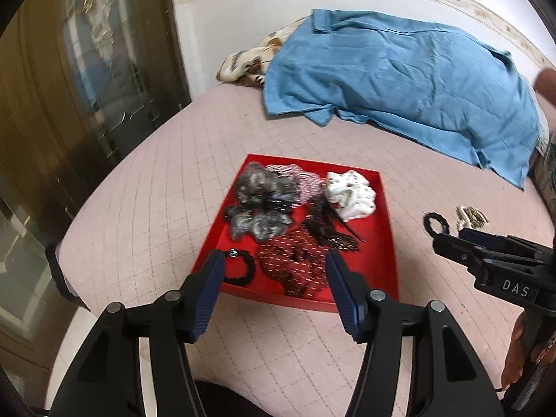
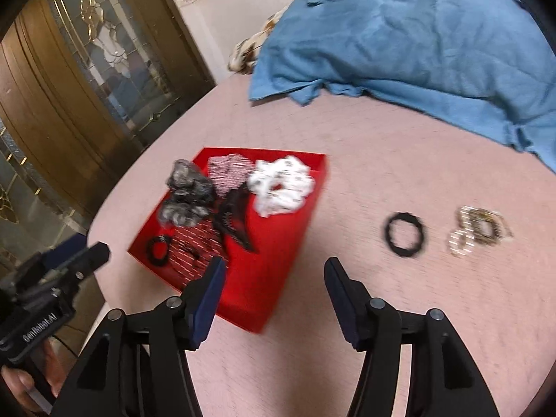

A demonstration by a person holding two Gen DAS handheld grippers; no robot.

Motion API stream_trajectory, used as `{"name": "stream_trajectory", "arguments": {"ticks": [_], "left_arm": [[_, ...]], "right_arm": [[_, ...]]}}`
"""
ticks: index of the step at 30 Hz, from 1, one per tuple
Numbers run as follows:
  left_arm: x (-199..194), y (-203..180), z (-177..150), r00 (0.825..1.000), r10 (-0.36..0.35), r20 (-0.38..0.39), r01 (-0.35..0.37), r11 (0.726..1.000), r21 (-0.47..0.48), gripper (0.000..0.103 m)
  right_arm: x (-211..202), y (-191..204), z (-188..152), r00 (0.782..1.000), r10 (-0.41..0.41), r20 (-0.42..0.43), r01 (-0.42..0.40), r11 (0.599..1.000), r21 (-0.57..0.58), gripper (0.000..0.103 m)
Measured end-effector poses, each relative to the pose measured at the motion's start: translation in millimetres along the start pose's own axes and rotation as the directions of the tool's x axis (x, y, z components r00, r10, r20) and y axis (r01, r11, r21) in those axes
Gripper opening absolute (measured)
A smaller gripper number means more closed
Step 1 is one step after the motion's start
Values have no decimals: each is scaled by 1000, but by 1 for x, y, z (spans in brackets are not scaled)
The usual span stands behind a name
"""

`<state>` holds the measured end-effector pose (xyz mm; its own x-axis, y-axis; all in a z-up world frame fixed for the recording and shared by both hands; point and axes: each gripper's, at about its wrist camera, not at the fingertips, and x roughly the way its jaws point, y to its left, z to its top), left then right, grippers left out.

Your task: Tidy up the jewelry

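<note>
A red tray [image 1: 382, 260] on the bed holds a grey scrunchie [image 1: 260, 187], a white scrunchie [image 1: 351, 191], a red dotted scrunchie [image 1: 295, 264], black hair clips [image 1: 330, 226] and a small black tie. My left gripper [image 1: 274, 257] hovers open over the tray's near edge with nothing between its fingers. To the right of the tray [image 2: 271, 271], a black hair tie [image 2: 387, 232] and a pile of gold jewelry [image 2: 479, 229] lie on the quilt. My right gripper [image 2: 275, 264] is open and empty above the quilt, between the tray and the hair tie.
A crumpled blue cloth [image 1: 399, 80] covers the far side of the bed, over a patterned pillow [image 1: 243, 62]. The pink quilt [image 1: 156, 191] ends at a rounded edge on the left. A brass-framed glass cabinet [image 2: 87, 69] stands beyond that edge.
</note>
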<state>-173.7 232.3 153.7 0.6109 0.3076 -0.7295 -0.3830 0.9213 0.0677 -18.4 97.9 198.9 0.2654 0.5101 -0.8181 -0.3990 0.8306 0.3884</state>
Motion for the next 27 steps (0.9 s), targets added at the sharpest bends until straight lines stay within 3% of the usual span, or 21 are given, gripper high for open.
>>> {"name": "stream_trajectory", "arguments": {"ticks": [8,27], "left_arm": [[-24,-37,-3,999,0,33,-3,996,89,59],[-27,-87,-10,1000,8,5,-9,978,210,64]], "right_arm": [[-37,-34,-31,992,-117,42,116,993,28,72],[-66,-97,-60,986,-156,63,146,979,142,77]]}}
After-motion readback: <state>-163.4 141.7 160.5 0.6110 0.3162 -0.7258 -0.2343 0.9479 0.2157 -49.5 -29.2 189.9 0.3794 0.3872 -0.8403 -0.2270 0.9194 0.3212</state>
